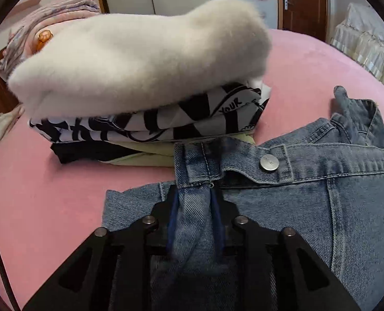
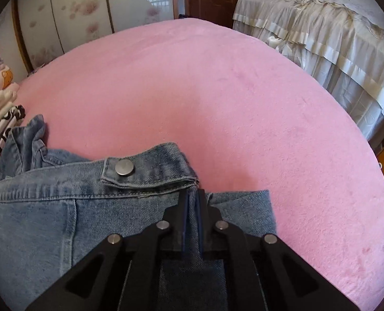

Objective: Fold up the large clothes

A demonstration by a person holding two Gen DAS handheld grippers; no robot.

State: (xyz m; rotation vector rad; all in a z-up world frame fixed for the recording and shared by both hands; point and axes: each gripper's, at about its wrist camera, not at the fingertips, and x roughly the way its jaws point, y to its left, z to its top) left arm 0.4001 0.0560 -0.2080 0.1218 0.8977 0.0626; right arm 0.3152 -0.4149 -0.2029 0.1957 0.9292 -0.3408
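A: Where does the denim garment [image 1: 321, 207] lie?

B: On the pink bed [image 2: 218, 90], just beside the pile of folded clothes [image 1: 140, 90]. From that pile, the denim stretches away sideways, so its banded edge with the metal buttons runs across both views.

A: And the tongs?

B: The left tongs [image 1: 193, 207] pinch a fold of denim at the end of the band nearest the pile, with a button [image 1: 269, 162] just beyond them. The jaws stand only a little apart, with a thick bunch of cloth filling the gap. The right tongs [image 2: 192, 207] grip the other end of the band, far from the pile, nearly closed on a thin pleat; a second button [image 2: 124, 167] sits just to the pile side of them.

A: So what does the coming move turn on?

B: Probably the band's long axis. It spans from one pair of tongs to the other, each hand at its own end. Open bed lies ahead of the right tongs; the pile crowds the left. A fold carried forward would likely need to steer clear of that pile.
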